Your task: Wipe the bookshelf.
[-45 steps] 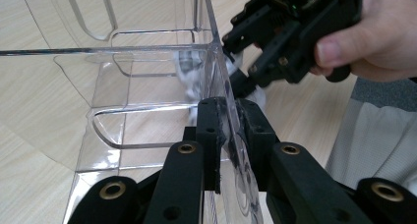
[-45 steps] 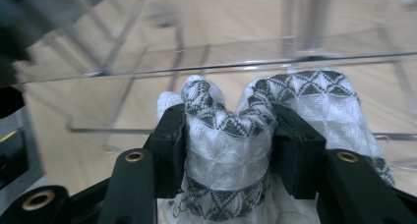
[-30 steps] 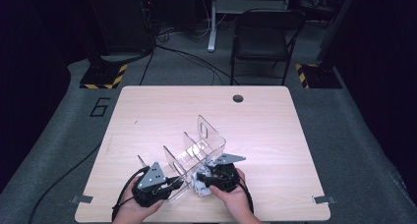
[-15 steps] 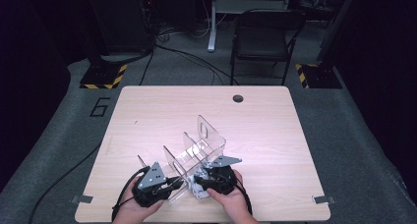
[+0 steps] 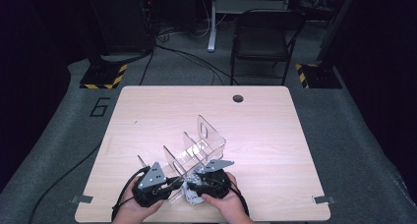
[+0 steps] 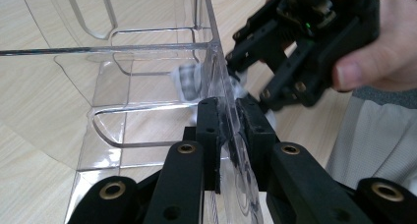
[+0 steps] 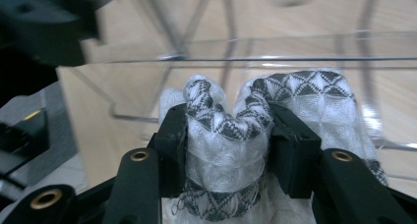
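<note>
A clear acrylic organizer with upright dividers stands on the light wooden table, near its front edge. A rolled white sock with a grey diamond pattern is bunched and squeezed, just against the organizer's near transparent wall.

- Left gripper, gripped from behind by the person's left hand at the table's near edge, has its jaws pinched nearly together.
- Right gripper, cupped in the right hand, sits just beside it, jaws partway closed, pads pressing inward.
</note>
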{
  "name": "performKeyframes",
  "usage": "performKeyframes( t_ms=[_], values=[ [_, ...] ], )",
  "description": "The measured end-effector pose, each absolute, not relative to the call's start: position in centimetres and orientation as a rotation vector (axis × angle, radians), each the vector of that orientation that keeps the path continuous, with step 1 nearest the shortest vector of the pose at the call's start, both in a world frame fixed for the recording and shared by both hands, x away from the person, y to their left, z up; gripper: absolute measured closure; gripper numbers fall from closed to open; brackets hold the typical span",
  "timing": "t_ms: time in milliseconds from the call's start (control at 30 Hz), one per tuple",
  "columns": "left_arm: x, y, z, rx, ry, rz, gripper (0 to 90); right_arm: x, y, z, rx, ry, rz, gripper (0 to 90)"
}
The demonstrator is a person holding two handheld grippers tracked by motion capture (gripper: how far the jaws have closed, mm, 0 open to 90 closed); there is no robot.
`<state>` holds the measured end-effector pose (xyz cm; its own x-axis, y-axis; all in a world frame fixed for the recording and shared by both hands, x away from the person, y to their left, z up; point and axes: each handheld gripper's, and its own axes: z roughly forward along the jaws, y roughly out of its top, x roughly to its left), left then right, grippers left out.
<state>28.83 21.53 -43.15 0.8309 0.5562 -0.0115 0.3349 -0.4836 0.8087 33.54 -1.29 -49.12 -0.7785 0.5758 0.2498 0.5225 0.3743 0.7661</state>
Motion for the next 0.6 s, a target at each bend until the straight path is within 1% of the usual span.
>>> performKeyframes(
  t_ms=[133, 267, 433, 600],
  values=[
    [28.8, 21.5, -43.2, 2.120, 0.654, 0.309, 81.0, 34.0, -2.1, -49.3, 1.069, 2.498, 1.391, 52.9],
    [28.8, 21.5, -43.1, 2.122, 0.654, 0.308, 81.0, 33.4, -1.2, -49.0, 1.048, 2.532, 1.377, 51.7],
    [28.8, 21.5, -43.1, 2.121, 0.651, 0.319, 81.0, 33.1, -0.7, -49.2, 0.976, 2.586, 1.415, 53.3],
    [28.8, 21.5, -43.1, 2.122, 0.650, 0.314, 80.9, 33.9, -1.7, -49.0, 1.032, 2.524, 1.378, 53.5]
  ],
)
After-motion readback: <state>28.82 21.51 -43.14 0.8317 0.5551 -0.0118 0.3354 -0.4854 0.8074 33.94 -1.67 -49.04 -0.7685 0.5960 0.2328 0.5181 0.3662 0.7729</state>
